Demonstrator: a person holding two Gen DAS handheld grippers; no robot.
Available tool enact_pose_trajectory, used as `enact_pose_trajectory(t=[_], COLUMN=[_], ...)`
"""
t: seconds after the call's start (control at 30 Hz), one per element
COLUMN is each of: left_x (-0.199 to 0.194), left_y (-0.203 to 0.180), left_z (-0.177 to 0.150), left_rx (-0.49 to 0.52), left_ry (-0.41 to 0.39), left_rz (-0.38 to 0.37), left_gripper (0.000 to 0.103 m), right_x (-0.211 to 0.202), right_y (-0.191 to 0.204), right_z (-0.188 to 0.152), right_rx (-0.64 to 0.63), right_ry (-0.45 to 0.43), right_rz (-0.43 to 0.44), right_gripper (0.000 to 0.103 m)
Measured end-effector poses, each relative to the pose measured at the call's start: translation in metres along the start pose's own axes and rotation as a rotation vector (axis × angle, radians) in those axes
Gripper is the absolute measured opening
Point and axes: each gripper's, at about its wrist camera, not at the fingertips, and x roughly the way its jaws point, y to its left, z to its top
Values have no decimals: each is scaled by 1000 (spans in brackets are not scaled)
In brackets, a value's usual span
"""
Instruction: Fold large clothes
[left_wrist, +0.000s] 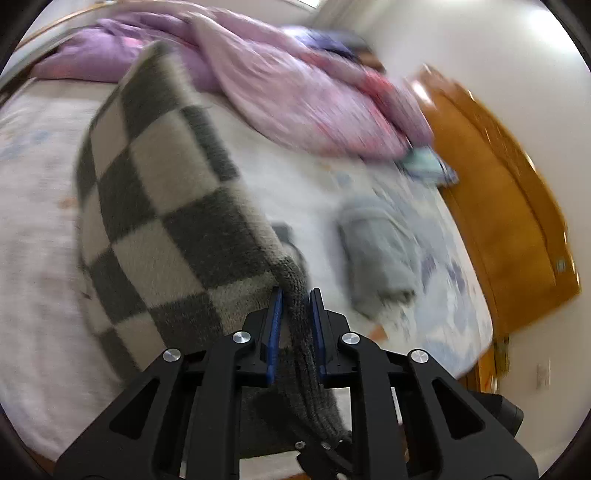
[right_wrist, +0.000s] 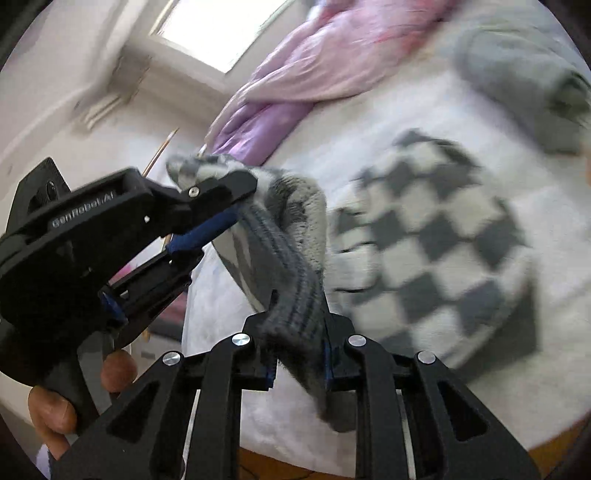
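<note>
Left gripper (left_wrist: 295, 295) was clamped on the grey ribbed hem of the checkered sweater (left_wrist: 173, 206), whose body hung ahead and to its left above the white bedsheet (left_wrist: 33, 258). Ahead lay the purple duvet (left_wrist: 288, 96); ahead-right a folded grey garment (left_wrist: 380, 254), then the wooden headboard (left_wrist: 506, 206). Right gripper (right_wrist: 297, 332) pinched the same ribbed hem; the left gripper sat just to its left, the sweater's checked panel draping ahead-right onto the sheet. Frames were motion-blurred.
</note>
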Motion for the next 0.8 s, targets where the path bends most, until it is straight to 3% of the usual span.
enact_pose_trajectory(t=[0.2, 0.3, 0.47, 0.6, 0.73, 0.8], left_x=[92, 110, 102, 88, 72, 65], left_y=[-49, -53, -37, 5, 47, 69], left_z=[-28, -35, -30, -26, -31, -37], left_rx=[75, 76, 55, 0, -34, -75], left_ry=[178, 209, 172, 162, 153, 165], left_rz=[-26, -29, 3, 104, 209, 212], left_gripper=[15, 15, 16, 16, 16, 16], right_x=[-33, -29, -25, -12, -1, -1], right_y=[-86, -125, -165, -174, -169, -163], right_z=[-3, -7, -19, -16, -4, 1], right_rx=[237, 358, 475, 507, 453, 416], right_ry=[-50, -42, -16, 12, 48, 71], right_rz=[-35, -63, -113, -148, -211, -241], right_gripper=[17, 16, 17, 17, 20, 29])
